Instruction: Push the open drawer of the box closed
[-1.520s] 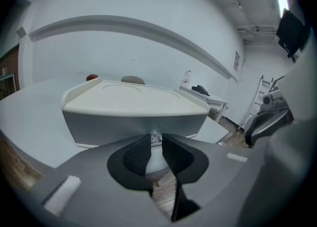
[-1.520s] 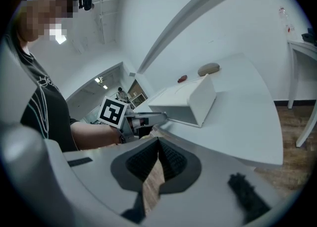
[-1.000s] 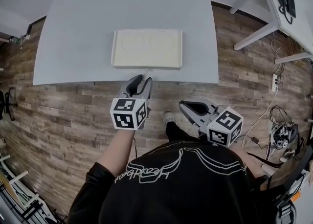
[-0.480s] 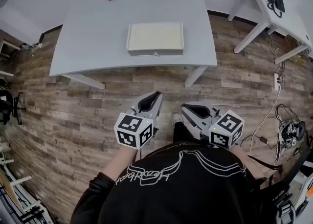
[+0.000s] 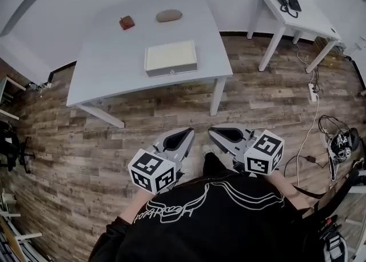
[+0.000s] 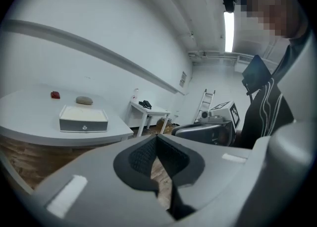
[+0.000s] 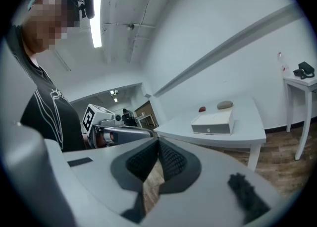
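- Left gripper (image 5: 186, 135): I hold it low in front of my body, over the wood-plank floor (image 5: 80, 135) and well apart from the table. In the left gripper view its ribbed black pads are pressed together at the tips, with nothing between them; only floor shows through the slit below the tips.
- Right gripper (image 5: 214, 134): I hold it just beside the left one, the two angled toward each other. In the right gripper view its pads likewise meet at the tips, and nothing is pinched.
- Box (image 5: 171, 58): cream-white, flat and rectangular. It rests on the table near the edge facing me, its long front turned my way.
- Drawer (image 6: 83, 126): it fills the box's front face, with one small round knob (image 6: 84, 127) at the centre. The front looks flush with the box body.
- Table (image 5: 108, 78): pale grey top on angled white legs; it carries the box and two small items behind it.
- Red-brown item (image 5: 127, 22): small, at the far side of the table, left of the grey one; I cannot tell what it is.
- Grey oval item (image 5: 169, 15): smooth and stone-like, at the far side of the table.
- Side table (image 5: 303, 20): small and white, against the wall to the right, with a black telephone (image 5: 287, 0) on top.
- Cables (image 5: 337, 141): a tangle on the floor at the far right.
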A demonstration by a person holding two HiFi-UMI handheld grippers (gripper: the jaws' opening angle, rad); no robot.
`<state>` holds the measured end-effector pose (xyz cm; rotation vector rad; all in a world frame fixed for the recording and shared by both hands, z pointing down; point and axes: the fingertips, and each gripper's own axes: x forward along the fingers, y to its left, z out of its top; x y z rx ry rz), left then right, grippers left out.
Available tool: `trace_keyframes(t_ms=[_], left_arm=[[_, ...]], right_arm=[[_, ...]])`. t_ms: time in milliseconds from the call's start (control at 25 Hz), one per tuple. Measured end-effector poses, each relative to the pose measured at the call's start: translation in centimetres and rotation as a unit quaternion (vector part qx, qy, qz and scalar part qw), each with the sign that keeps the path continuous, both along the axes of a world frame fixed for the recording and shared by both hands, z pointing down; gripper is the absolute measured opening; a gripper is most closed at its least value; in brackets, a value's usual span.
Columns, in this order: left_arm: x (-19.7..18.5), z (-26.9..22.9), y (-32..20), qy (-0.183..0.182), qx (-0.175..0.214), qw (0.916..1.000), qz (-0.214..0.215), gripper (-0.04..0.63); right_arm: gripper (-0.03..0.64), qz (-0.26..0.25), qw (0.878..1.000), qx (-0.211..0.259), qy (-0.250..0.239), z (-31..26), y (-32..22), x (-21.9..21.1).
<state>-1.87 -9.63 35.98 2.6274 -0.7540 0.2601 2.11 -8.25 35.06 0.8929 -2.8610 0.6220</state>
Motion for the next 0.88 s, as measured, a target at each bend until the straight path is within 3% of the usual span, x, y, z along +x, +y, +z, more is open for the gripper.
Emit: trace_keyframes(t_ms=[320,880], left_arm=[[0.7,-0.9,3.7,0.008,0.008,0.9997,0.022,0.008],[0.9,-1.2,4.4,0.014,0.003,0.9994,0.032,0.008]], right_arm=[[0.008,0.002,1.000,0.013,0.012,-0.8,3.9,-0.2],[0.008,0.029,0.999,0.020,0.013,-1.5,4.5,0.8]])
